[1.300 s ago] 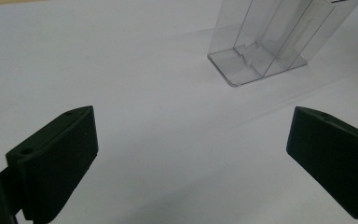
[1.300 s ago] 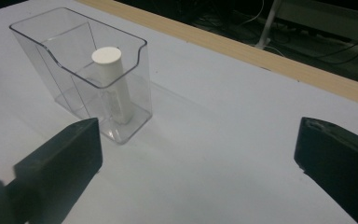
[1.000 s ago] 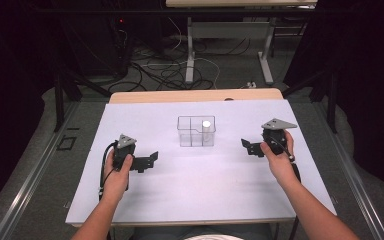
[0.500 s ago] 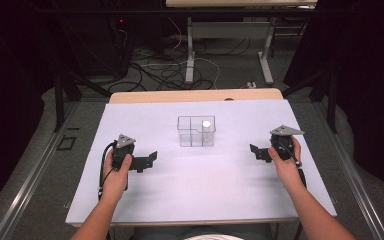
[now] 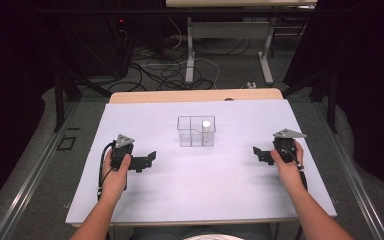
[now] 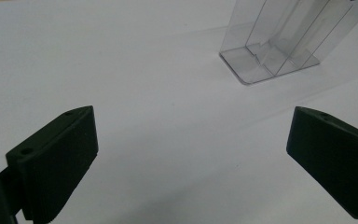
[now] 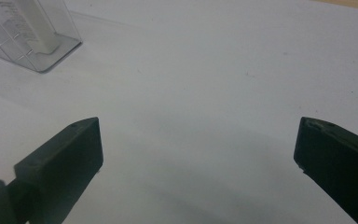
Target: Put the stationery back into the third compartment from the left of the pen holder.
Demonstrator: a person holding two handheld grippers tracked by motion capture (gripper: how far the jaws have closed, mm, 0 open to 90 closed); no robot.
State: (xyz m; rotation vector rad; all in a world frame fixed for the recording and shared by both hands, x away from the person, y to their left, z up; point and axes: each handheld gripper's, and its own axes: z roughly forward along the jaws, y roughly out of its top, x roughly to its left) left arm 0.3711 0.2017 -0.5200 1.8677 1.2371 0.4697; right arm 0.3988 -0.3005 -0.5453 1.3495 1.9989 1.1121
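A clear plastic box (image 5: 196,131) with inner dividers stands in the middle of the white table (image 5: 200,190). A white cylinder (image 5: 206,127) stands upright in its far right compartment. My left gripper (image 5: 151,159) rests at the left, a hand around it, jaws wide apart and pointing toward the box. The box's base (image 6: 265,60) lies ahead of its jaws at the upper right. My right gripper (image 5: 256,153) sits at the right, also open and empty. In the right gripper view the box (image 7: 25,32) with the white cylinder (image 7: 39,28) is at the upper left.
A wooden table edge (image 5: 195,95) runs along the far side. Beyond it are cables (image 5: 165,70) on the floor and the metal legs of another table (image 5: 190,50). Dark curtains stand at both sides.
My right gripper has moved right and toward the near edge, away from the box. The left gripper has stayed put.
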